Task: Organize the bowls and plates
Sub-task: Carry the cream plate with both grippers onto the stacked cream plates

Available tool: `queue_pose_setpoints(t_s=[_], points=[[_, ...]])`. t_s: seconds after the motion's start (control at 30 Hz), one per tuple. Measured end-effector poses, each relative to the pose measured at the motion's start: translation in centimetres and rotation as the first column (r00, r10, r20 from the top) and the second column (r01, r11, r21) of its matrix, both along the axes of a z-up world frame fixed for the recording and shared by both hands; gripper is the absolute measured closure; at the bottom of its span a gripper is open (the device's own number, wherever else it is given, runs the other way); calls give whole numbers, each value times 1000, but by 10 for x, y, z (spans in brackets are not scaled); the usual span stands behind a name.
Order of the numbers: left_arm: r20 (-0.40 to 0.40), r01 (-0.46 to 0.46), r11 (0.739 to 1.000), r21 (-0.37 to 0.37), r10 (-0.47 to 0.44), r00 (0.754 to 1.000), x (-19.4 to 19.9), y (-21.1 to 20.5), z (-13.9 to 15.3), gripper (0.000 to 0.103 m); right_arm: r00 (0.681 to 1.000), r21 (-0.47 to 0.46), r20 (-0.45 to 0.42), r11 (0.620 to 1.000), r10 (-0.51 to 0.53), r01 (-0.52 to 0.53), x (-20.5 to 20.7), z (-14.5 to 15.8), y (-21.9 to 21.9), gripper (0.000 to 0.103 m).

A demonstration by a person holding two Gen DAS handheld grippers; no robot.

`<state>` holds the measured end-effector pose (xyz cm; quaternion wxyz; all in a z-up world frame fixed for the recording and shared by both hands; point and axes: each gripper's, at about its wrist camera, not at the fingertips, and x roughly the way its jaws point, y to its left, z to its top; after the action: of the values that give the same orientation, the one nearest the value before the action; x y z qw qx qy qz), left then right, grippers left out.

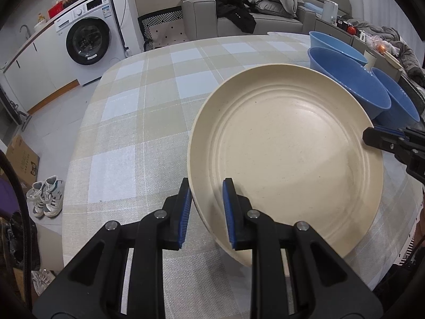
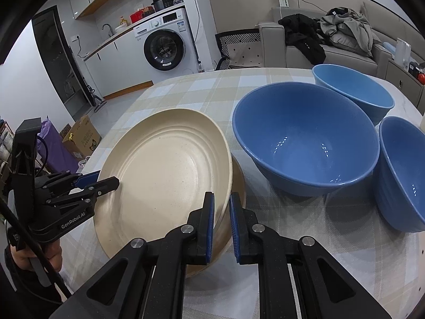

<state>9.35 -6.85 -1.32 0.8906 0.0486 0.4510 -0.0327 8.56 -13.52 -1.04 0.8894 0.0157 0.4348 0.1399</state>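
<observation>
A cream plate (image 1: 287, 154) (image 2: 164, 164) hangs tilted just above the checked tablecloth (image 1: 132, 133), held from both sides. My left gripper (image 1: 207, 183) (image 2: 109, 179) is shut on its near-left rim, one blue pad above and one below. On the opposite rim my right gripper (image 2: 221, 199) (image 1: 372, 135) is shut as well. In the right wrist view a second cream rim (image 2: 237, 183) shows underneath the held plate. Three blue bowls stand to the right: a large one (image 2: 305, 138) (image 1: 345, 90), one behind it (image 2: 353, 90) (image 1: 334, 45), and one at the right edge (image 2: 403, 172) (image 1: 395, 103).
The table's left half (image 2: 202, 90) is bare cloth with a rounded edge. Beyond it are a washing machine (image 1: 87, 40), a grey sofa with clothes (image 1: 265, 8), and a cardboard box (image 2: 82, 135) and shoes (image 1: 46, 199) on the floor. A hand (image 2: 32, 260) holds the left gripper.
</observation>
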Motion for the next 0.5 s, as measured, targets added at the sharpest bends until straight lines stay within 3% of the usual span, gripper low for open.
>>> queue_pose_setpoints(t_s=[0.5], points=[[-11,18,998,54,-18,1000,4,-10,-12,81,1000,-82,1,996,-31,31,1,-10,8,87]])
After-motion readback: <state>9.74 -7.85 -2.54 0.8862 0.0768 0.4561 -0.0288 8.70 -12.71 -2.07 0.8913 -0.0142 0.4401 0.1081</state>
